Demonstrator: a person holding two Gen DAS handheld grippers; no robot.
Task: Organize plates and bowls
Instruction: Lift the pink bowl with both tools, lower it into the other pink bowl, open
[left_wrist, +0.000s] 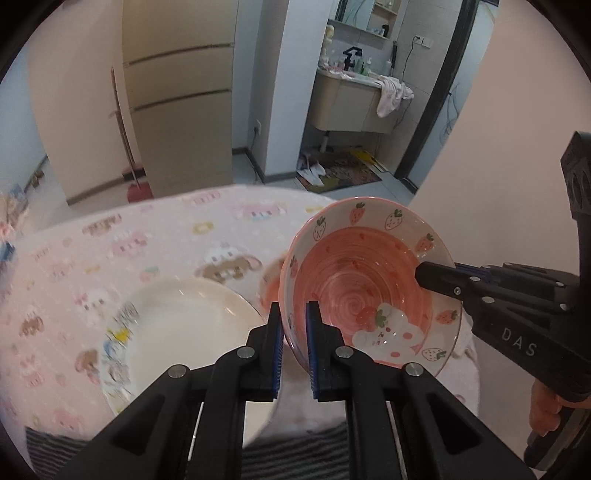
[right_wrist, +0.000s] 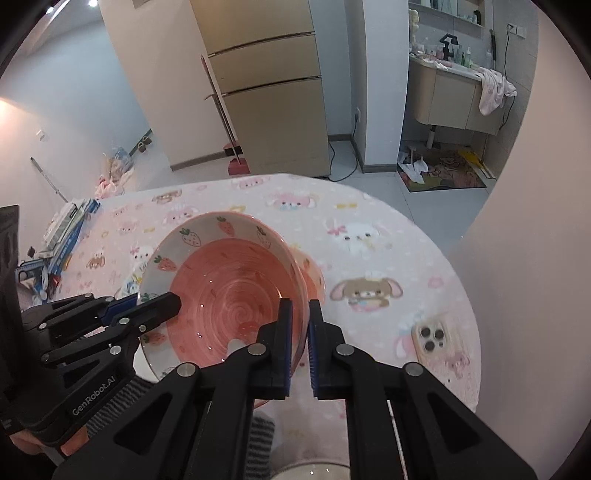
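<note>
A pink strawberry bowl (left_wrist: 369, 284) with a rabbit picture is held in the air above the table, tilted. My left gripper (left_wrist: 294, 317) is shut on its left rim. My right gripper (right_wrist: 300, 314) is shut on its right rim; it also shows in the left wrist view (left_wrist: 436, 277). The bowl also shows in the right wrist view (right_wrist: 229, 288), with the left gripper (right_wrist: 162, 306) on its left rim. A white plate (left_wrist: 184, 332) lies on the table at the left. A second pink bowl (right_wrist: 312, 273) sits just behind the held one.
The round table (right_wrist: 388, 258) has a pink cartoon cloth. A phone in a pink case (right_wrist: 434, 338) lies on it at the right. Boxes and clutter (right_wrist: 62, 236) sit at the table's left edge. A fridge (right_wrist: 269, 85) and a bathroom sink cabinet (right_wrist: 454, 96) stand beyond.
</note>
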